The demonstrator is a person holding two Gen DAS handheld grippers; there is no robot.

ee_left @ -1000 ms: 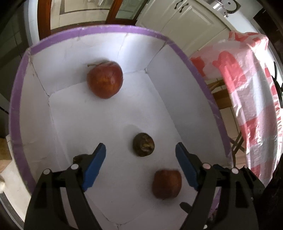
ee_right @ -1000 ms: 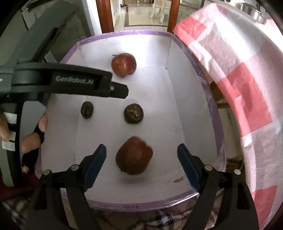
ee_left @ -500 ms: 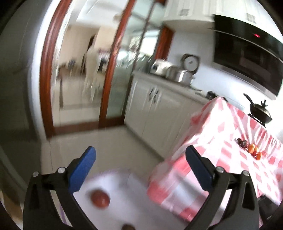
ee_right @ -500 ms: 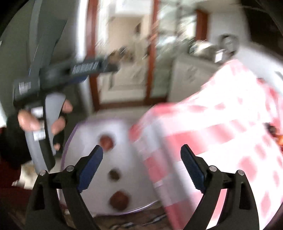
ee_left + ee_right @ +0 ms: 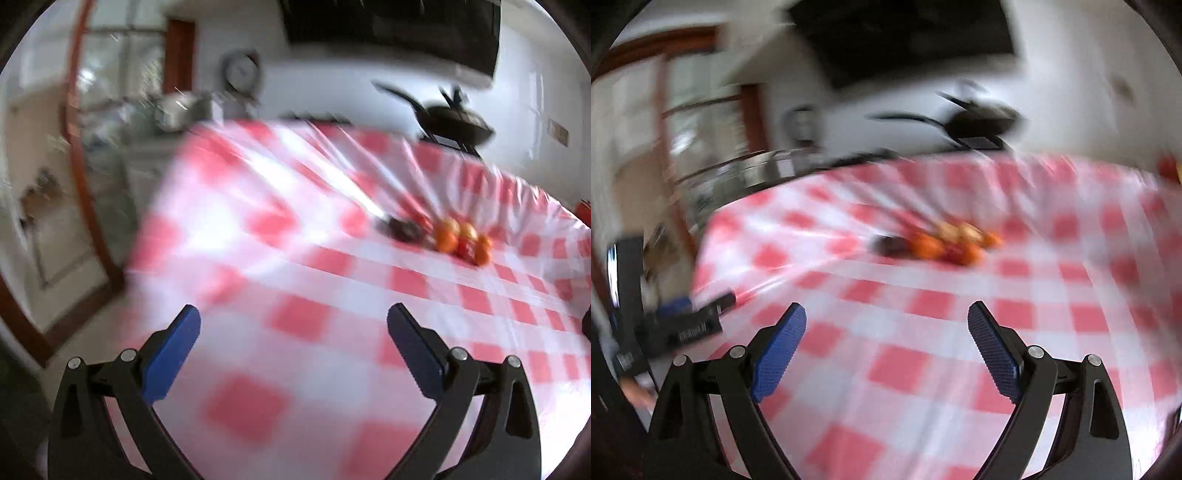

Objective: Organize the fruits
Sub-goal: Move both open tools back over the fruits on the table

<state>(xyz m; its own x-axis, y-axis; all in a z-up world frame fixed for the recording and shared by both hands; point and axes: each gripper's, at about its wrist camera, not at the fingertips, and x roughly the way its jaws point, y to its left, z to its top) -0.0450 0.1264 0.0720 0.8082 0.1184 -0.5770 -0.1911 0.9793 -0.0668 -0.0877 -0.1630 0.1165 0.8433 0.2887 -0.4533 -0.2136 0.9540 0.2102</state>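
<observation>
Left wrist view: left claw released and empty, jaws spread wide above the checked bench. Fruit cluster well ahead and to the right of the claw axis, strung out roughly left to right, a dark fruit at its left end.

Right wrist view: right claw likewise released, nothing between the jaws. Same cluster ahead and only slightly right of centre. Right claw judged the better aligned; individual fruits too blurred to separate.
</observation>
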